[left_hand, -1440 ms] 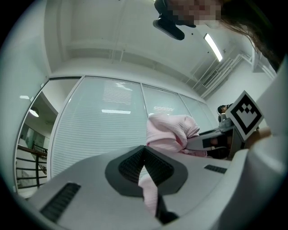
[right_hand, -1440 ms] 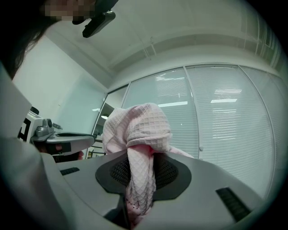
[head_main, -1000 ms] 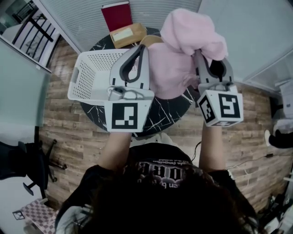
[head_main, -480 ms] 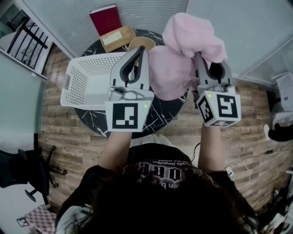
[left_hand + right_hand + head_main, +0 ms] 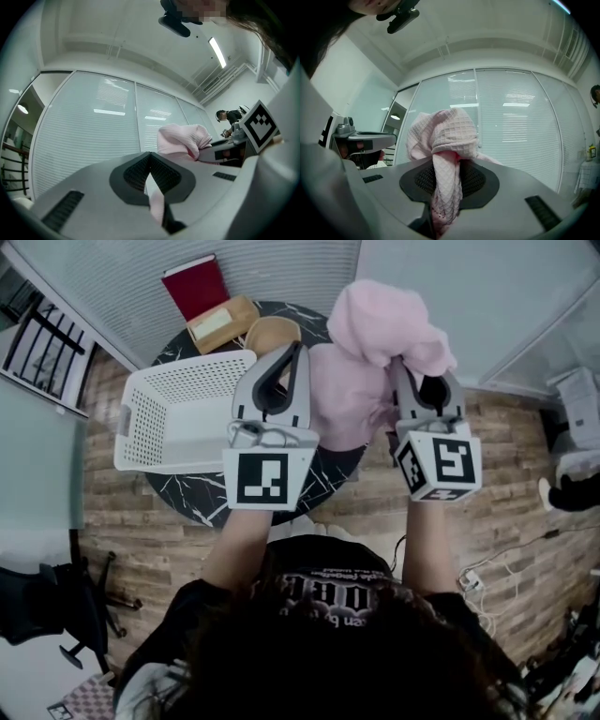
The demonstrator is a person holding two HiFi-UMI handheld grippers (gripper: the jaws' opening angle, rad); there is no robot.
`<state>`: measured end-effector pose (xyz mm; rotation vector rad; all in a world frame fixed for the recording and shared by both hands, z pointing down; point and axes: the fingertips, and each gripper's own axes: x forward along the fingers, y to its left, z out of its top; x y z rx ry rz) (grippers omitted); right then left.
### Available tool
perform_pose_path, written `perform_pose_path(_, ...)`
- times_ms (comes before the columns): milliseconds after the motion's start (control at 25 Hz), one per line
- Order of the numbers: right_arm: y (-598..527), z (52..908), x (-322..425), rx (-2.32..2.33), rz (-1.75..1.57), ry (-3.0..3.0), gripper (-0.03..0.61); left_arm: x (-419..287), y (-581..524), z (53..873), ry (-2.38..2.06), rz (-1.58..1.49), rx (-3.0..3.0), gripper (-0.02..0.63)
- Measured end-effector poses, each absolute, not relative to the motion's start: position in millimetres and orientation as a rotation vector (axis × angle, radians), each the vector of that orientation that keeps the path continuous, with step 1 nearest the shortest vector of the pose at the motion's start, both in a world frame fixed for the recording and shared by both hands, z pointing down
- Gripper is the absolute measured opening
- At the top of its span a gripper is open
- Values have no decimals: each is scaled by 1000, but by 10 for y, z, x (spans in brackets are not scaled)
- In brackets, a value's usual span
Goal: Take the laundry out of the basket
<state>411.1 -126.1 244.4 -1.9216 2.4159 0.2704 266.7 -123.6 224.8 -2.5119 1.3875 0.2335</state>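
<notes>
A pink waffle-weave towel [image 5: 375,343] hangs bunched in the air between my two grippers, over the right part of the round dark marble table [image 5: 202,502]. My left gripper [image 5: 294,351] is shut on a thin edge of the towel [image 5: 157,201]. My right gripper [image 5: 399,364] is shut on a thick fold of the towel [image 5: 445,140], which bulges above its pads. The white perforated laundry basket [image 5: 155,418] stands on the table's left side, left of my left gripper. Its inside looks empty.
Behind the basket, a red book [image 5: 192,285], a cardboard box [image 5: 223,322] and a round wooden object [image 5: 272,334] sit at the table's far edge. A black office chair [image 5: 47,601] stands on the wood floor at lower left. A person [image 5: 228,117] is far off.
Both grippers have carried the towel to the right, away from the basket. The left gripper overlapped the basket's right end before and now sits beside its right rim.
</notes>
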Motion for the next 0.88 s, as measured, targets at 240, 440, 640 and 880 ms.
perform_pose_path(240, -1190, 2569, 4148, -1909, 293, 2401, 110, 2772, -1218, 2350, 1361, 202, -2531, -2)
perform_pose_path(440, -1150, 2697, 4190, -1916, 267, 2390, 110, 2793, -1223, 2439, 1364, 195, -2531, -1)
perform_pose_path(640, -1091, 2731, 4217, -1916, 267, 2393, 110, 2844, -1212, 2572, 1353, 158, -2541, -2)
perform_pose_path(880, -1045, 2713, 4255, -1920, 277, 2391, 110, 2872, -1188, 2584, 1352, 153, -2548, -1)
